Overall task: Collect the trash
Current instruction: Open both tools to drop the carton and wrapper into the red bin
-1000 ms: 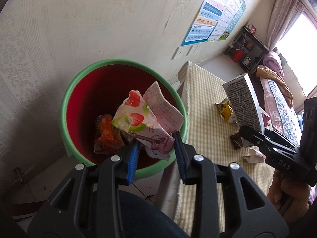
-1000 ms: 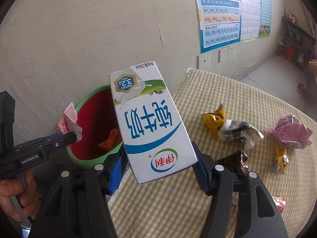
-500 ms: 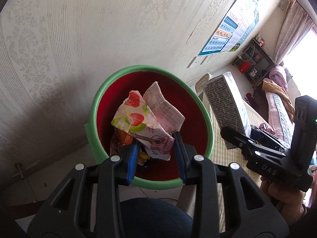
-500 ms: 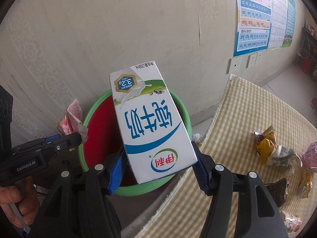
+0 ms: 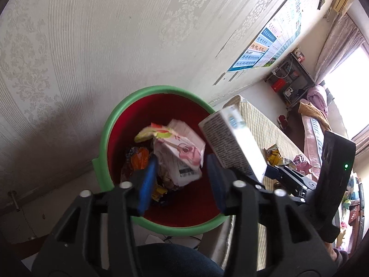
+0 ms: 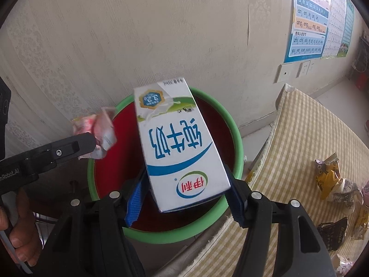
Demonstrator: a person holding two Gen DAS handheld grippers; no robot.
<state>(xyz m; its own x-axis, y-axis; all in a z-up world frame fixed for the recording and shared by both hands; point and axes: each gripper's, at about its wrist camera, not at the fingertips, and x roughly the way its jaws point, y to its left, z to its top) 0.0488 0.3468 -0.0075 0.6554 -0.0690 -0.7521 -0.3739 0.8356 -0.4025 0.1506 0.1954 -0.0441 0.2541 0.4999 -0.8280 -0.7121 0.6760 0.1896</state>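
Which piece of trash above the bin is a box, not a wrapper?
The white-and-blue milk carton, rigid and flat-sided; the other is a crumpled pink wrapper.

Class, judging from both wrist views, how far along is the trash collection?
Done: wrappers lie in the bin. In hand: over it, both hand-held grippers' jaws have just been opening, the left dropping a packet, the right around a carton. Left: wrappers on the table.
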